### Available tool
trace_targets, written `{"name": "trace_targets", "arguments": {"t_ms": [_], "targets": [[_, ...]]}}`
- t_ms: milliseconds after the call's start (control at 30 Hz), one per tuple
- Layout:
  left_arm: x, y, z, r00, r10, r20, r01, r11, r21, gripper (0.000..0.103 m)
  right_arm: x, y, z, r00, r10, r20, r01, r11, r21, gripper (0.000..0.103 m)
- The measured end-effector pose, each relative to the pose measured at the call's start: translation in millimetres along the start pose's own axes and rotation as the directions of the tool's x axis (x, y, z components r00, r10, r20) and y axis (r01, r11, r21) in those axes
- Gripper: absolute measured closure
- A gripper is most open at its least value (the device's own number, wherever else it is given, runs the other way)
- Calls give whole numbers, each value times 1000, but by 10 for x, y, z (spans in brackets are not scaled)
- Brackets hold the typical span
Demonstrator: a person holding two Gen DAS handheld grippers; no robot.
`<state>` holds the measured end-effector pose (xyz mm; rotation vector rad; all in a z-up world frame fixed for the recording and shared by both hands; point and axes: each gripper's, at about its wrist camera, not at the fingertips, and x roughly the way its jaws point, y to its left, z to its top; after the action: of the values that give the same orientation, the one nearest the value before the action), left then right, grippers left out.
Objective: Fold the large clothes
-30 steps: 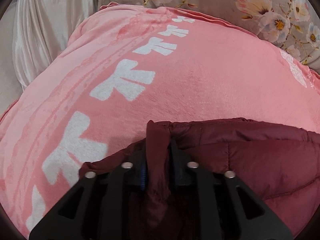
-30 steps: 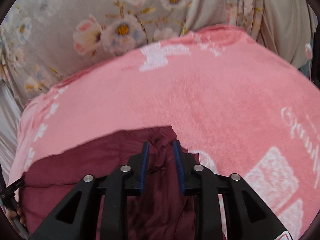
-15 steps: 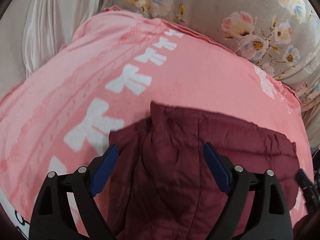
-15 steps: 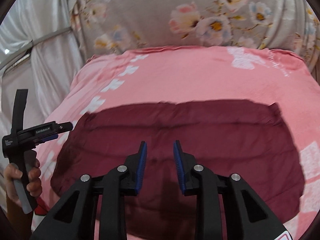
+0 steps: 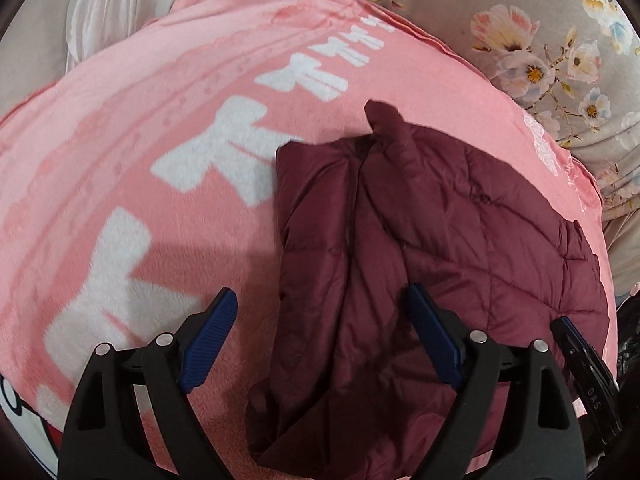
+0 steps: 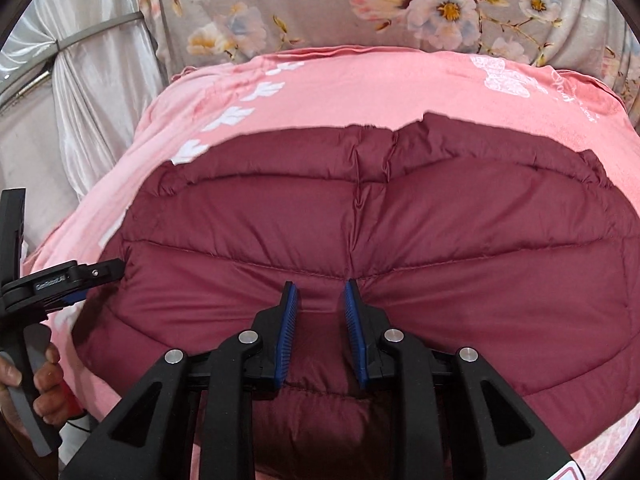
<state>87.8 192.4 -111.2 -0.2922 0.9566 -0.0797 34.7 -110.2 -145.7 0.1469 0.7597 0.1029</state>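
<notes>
A dark red quilted jacket (image 5: 440, 220) lies spread on a pink blanket (image 5: 160, 120). My left gripper (image 5: 322, 296) hangs wide open above the jacket's left edge, its pads clear of the cloth. In the right wrist view the jacket (image 6: 440, 220) fills the middle. My right gripper (image 6: 321, 286) sits low over its centre seam, jaws narrowly apart, with cloth showing in the gap but no fold visibly pinched. The left gripper (image 6: 60, 280), held by a hand (image 6: 36, 376), shows at the jacket's left edge. The right gripper's finger (image 5: 580, 360) shows at the far right.
The pink blanket (image 6: 360, 92) has white bow prints and covers a bed. Grey floral bedding (image 6: 320, 8) lies behind it. A white satin curtain (image 6: 100, 80) hangs at the left.
The left gripper let go of the jacket's corner, opened wide and drew back. The right gripper swung across to the jacket's middle and came down close to it. The jacket now lies flat.
</notes>
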Motion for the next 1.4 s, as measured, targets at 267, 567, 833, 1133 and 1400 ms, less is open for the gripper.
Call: {"name": "trace_targets", "arguments": {"t_ms": [267, 567, 833, 1133, 1400], "targets": [[75, -83, -46, 1000, -23, 1, 23, 1000, 19, 28, 89, 4, -74, 1000, -9, 18, 9, 1000, -6, 81], [-278, -337, 70, 991, -128, 29, 128, 992, 17, 94, -526, -131, -127, 997, 45, 68, -48, 998, 38, 86], [-830, -872, 194, 976, -173, 130, 154, 978, 144, 96, -648, -307, -385, 998, 62, 28, -64, 995, 81, 101], [-1195, -1468, 213, 959, -219, 179, 168, 950, 264, 96, -380, -340, -538, 997, 80, 7, -80, 990, 117, 103], [-1253, -2194, 138, 958, -205, 202, 107, 905, 411, 95, -408, -408, -628, 994, 103, 47, -109, 985, 137, 103]]}}
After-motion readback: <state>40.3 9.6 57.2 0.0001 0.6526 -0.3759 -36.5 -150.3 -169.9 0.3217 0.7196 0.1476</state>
